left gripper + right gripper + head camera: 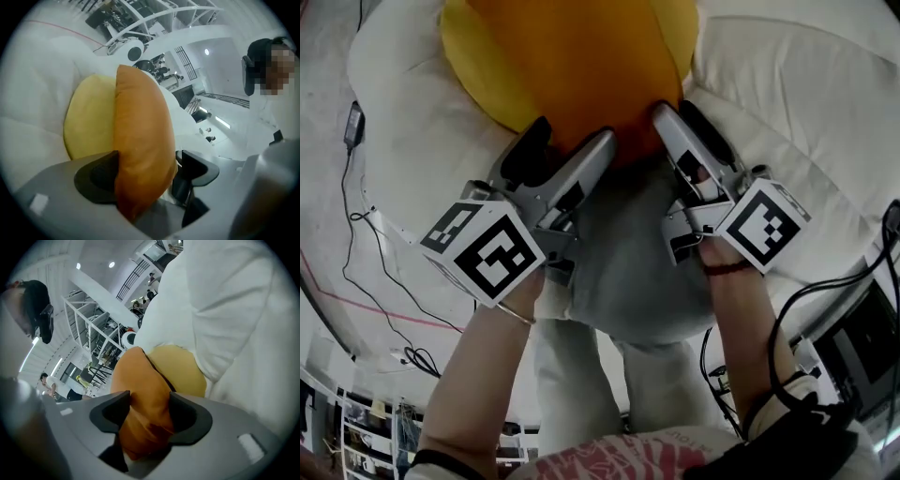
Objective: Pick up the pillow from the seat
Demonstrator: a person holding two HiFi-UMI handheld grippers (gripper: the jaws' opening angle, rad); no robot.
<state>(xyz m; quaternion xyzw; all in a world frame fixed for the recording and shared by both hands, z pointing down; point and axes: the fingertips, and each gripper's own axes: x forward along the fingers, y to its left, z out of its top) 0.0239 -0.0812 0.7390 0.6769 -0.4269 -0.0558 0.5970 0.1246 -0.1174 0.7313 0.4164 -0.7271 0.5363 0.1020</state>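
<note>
Two tongs stand wide open. The left gripper [570, 141] and the right gripper [675, 112] each straddle the near edge of the orange pillow [572, 56], not squeezing it. The pillow rests on the white seat [403, 141], between its puffy sides.

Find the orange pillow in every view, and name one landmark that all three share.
Head view: the orange pillow is at top centre, with its near edge between the left gripper and the right gripper.
Left gripper view: the pillow is at centre, seen edge-on, running down between the jaws.
Right gripper view: the pillow is at lower centre, between the jaws.
Shared landmark: the white seat cushion behind the pillow.
</note>
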